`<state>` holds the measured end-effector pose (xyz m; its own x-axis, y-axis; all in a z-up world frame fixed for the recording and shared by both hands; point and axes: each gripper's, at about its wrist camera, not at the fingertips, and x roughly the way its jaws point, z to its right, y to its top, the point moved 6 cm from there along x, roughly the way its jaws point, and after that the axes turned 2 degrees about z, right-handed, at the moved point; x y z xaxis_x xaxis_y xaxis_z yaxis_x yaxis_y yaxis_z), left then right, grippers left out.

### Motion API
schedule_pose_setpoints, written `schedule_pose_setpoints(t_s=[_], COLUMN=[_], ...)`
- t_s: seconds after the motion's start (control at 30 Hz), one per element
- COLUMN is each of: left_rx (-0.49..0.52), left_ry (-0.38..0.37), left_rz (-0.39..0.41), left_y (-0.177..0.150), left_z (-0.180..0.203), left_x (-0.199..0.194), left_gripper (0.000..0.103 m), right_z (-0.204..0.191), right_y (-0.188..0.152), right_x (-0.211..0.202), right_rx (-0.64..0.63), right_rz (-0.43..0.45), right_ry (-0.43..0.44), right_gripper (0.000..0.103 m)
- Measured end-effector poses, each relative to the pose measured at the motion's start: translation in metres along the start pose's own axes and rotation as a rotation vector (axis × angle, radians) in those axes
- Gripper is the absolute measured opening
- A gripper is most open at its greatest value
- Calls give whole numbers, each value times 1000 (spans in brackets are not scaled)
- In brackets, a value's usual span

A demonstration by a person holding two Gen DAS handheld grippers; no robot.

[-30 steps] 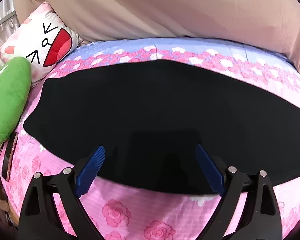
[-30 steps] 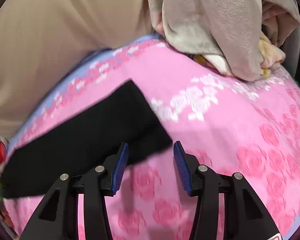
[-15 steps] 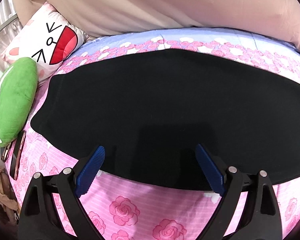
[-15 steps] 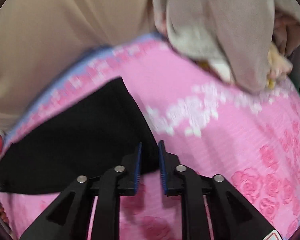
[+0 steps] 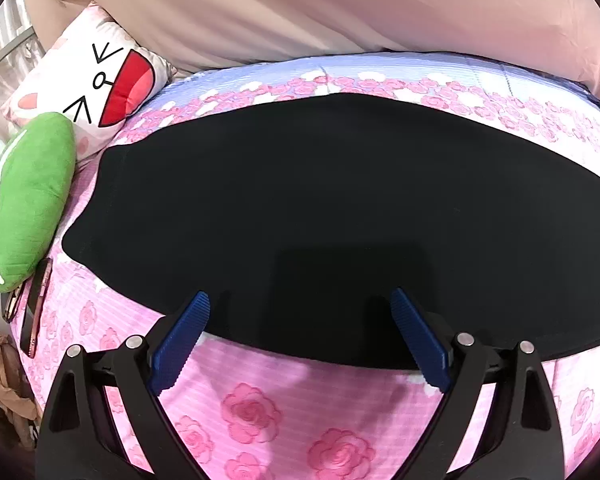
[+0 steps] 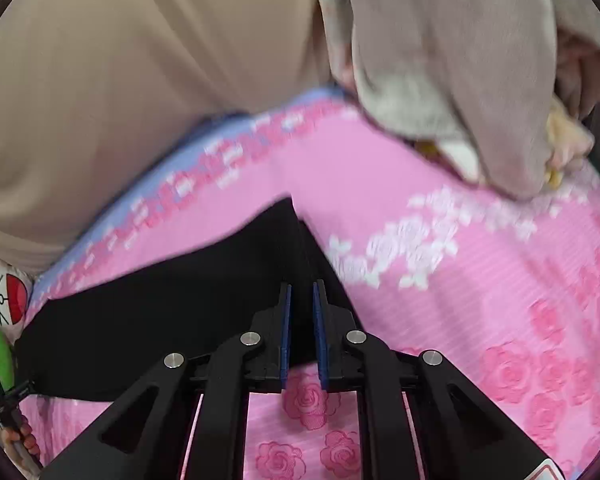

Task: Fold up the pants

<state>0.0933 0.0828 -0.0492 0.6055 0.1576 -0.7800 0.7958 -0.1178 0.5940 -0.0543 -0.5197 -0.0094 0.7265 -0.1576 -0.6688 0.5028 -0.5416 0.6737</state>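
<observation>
Black pants [image 5: 320, 208] lie spread flat across a pink rose-print bed sheet [image 5: 260, 400]. My left gripper [image 5: 300, 296] is open and hovers over the pants' near edge, its blue pads wide apart and holding nothing. In the right wrist view the right gripper [image 6: 301, 286] is closing its jaws on the right-hand corner of the pants [image 6: 180, 312]. Black cloth fills the narrow gap between the pads, and the corner rises in a ridge ahead of them.
A green cushion [image 5: 24, 200] and a white cartoon-face pillow [image 5: 100, 84] sit at the bed's left end, with a phone [image 5: 36, 312] beside them. Beige fabric [image 5: 300, 12] hangs along the far side. A grey-beige blanket heap [image 6: 440, 60] lies at the right end.
The right jaws narrowed from well apart to nearly together around the pants' corner, which lifted into a ridge. The left gripper stayed open over the near edge.
</observation>
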Motion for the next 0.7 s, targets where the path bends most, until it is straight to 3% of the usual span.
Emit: schedule_pose_setpoints(t_s=[0.03,0.1,0.13,0.23,0.3,0.33,0.43,0.5,0.6,0.7], left_rx=[-4,-12,-18,-23,-20,-15,-9,-16,-27,-36], left_ry=[-2,-5,-4,-14,-25,-32,-49,-58,-82,-91], left_rz=[0,-1,-5,-11,-6,-3,6,6,12,28], left_y=[0,0,-2,-4,-4,-5,-5,-5,-6,-6], left_z=[-2,-5,-7,-5,-3,-2,-2,-4,-13,-26], left_x=[0,0,2,3,2,0,-3,-2,-2,-3], left_gripper=[90,90,90,90,90,90,90,91,91,91], right_z=[3,17,26,33,28,23,9,2,-12,-65], right_y=[2,-3,-11,-26,-30,-29,-25,-26,-17,2], right_x=[-4,2,9,21,28,30,41,44,38,8], right_rx=[-6,-6,29,108,128,126,101,70,110,54], right_rz=[16,-17,-47,-94,-109,-101,-107,-117,-101,-26], right_ry=[-18,-83,-92,-15,17,22,8,-29,8,94], right_gripper=[13,39,41,49,68,69,65,18,18,17])
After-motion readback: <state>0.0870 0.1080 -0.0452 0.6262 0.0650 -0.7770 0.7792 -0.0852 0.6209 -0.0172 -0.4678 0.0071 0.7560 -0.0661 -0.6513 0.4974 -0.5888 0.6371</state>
